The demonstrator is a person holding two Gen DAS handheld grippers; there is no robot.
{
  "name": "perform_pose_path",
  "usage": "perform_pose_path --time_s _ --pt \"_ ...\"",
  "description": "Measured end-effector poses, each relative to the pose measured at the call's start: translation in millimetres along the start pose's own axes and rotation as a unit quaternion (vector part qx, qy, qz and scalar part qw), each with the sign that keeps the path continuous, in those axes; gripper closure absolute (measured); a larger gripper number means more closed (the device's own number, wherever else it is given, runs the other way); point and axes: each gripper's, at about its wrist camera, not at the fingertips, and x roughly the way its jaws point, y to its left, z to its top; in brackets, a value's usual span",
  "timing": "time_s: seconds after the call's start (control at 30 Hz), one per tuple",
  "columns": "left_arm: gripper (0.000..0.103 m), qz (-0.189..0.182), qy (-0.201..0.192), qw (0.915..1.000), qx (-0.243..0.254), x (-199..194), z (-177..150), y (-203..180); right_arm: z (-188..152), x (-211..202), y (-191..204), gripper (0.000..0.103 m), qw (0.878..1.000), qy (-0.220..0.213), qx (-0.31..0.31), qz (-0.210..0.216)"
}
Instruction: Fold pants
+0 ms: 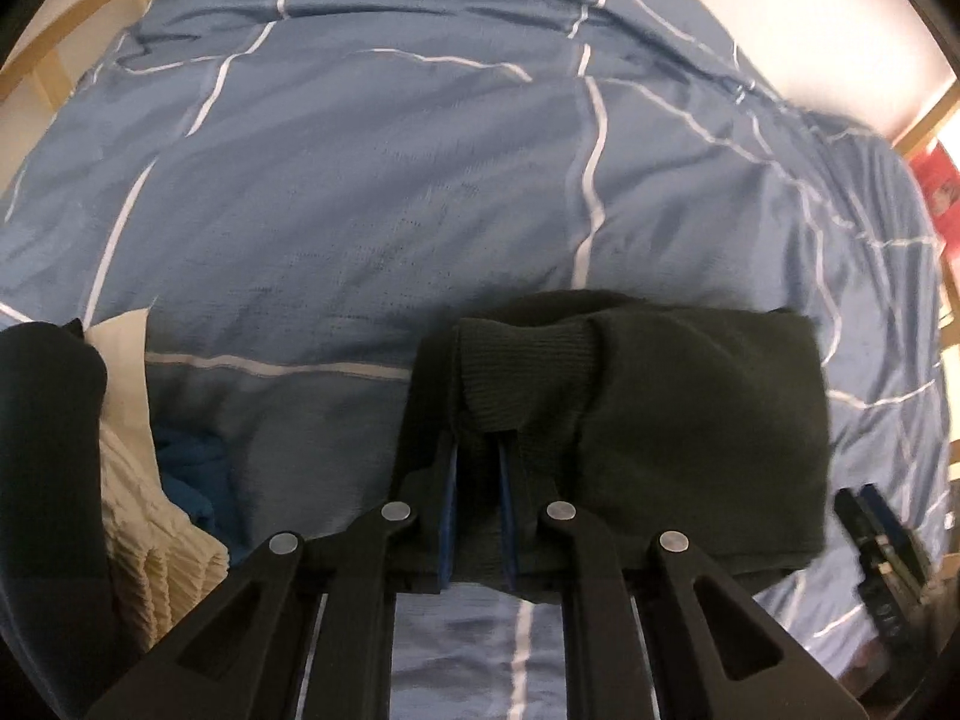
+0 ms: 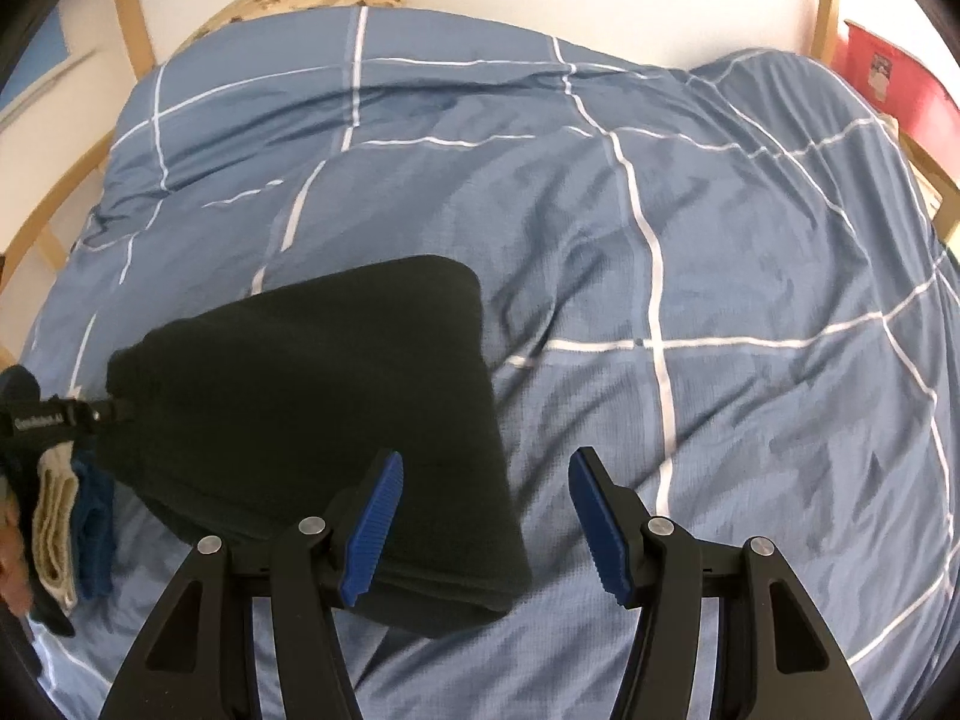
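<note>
The dark green pants (image 1: 690, 420) are folded into a compact bundle and held a little above the blue checked duvet (image 1: 372, 192). My left gripper (image 1: 478, 456) is shut on the bundle's near edge, its blue pads pinching the ribbed cuff. In the right wrist view the pants (image 2: 312, 396) hang at the left, with the left gripper (image 2: 111, 411) clamped on their far left edge. My right gripper (image 2: 486, 516) is open and empty, its left finger over the bundle's near right corner, its right finger over the bare duvet (image 2: 720, 252).
A stack of folded clothes, cream knit (image 1: 144, 528) and blue (image 1: 198, 480), lies at the left on the bed; it also shows in the right wrist view (image 2: 60, 516). A wooden bed frame (image 2: 129, 12), a white wall and a red box (image 2: 900, 78) surround the bed.
</note>
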Motion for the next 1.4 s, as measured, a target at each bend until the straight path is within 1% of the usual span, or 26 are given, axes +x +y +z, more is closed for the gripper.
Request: perform_pose_path --time_s 0.13,0.37,0.5,0.53,0.6,0.67,0.7,0.8,0.87,0.9,0.97,1.0,1.1,1.23,1.3,1.4 --pt "0.088 0.023 0.004 0.9996 0.016 8.1 -3.3 -3.0 -1.4 3.5 -9.1 0.044 1.000 0.009 0.014 -0.012" --pt "0.085 0.042 0.012 0.9990 0.013 23.4 -3.5 -2.3 -2.8 7.9 -12.4 0.044 0.999 0.015 0.008 -0.037" --pt "0.082 0.042 0.010 0.9990 0.007 27.7 -1.4 -2.9 -3.1 8.4 -12.8 0.044 0.999 0.015 0.012 -0.046" --pt "0.080 0.044 0.009 0.9989 0.010 26.6 -1.3 -3.1 -2.0 7.8 -13.1 0.044 0.999 0.013 0.014 -0.044" --pt "0.072 0.053 0.004 0.9984 0.018 25.5 -3.6 -2.1 2.7 4.6 -15.1 0.044 0.999 -0.001 0.025 -0.029" --pt "0.070 0.051 0.000 0.9986 0.016 24.7 -5.9 0.8 11.1 3.2 -15.4 0.037 0.999 -0.016 0.033 -0.010" --pt "0.068 0.047 0.001 0.9988 0.010 25.1 -6.2 3.5 17.1 3.8 -15.0 0.035 0.999 -0.024 0.033 -0.002" --pt "0.068 0.039 0.005 0.9992 -0.007 26.2 -7.2 9.4 38.3 14.7 -13.5 0.035 0.999 -0.039 0.033 0.013" --pt "0.068 0.042 0.005 0.9991 -0.009 27.1 -7.1 9.2 48.7 25.8 -13.8 0.035 0.998 -0.035 0.037 0.026" --pt "0.068 0.045 0.005 0.9990 -0.007 27.5 -7.3 8.0 55.7 36.2 -15.5 0.035 0.998 -0.024 0.042 0.039" --pt "0.067 0.050 0.003 0.9987 -0.002 28.2 -6.4 6.1 60.8 51.1 -18.7 0.035 0.997 -0.004 0.051 0.049" --pt "0.066 0.052 0.002 0.9987 0.001 28.8 -6.4 4.9 62.3 60.7 -20.3 0.035 0.998 0.010 0.051 0.047" --pt "0.062 0.057 -0.002 0.9983 0.011 28.7 -7.4 5.6 60.0 77.3 -21.8 0.035 0.998 0.026 0.037 0.037" --pt "0.060 0.060 -0.002 0.9981 0.010 31.8 -3.9 4.7 52.1 89.0 -22.3 0.035 0.999 0.035 0.008 -0.019" --pt "0.060 0.069 -0.004 0.9974 0.021 32.4 -3.8 0.7 48.5 89.7 -26.8 0.035 0.998 0.046 0.002 -0.048" --pt "0.060 0.089 -0.014 0.9948 0.048 33.6 -4.6 -10.1 37.0 67.1 -34.1 0.035 0.998 0.034 0.008 -0.058"
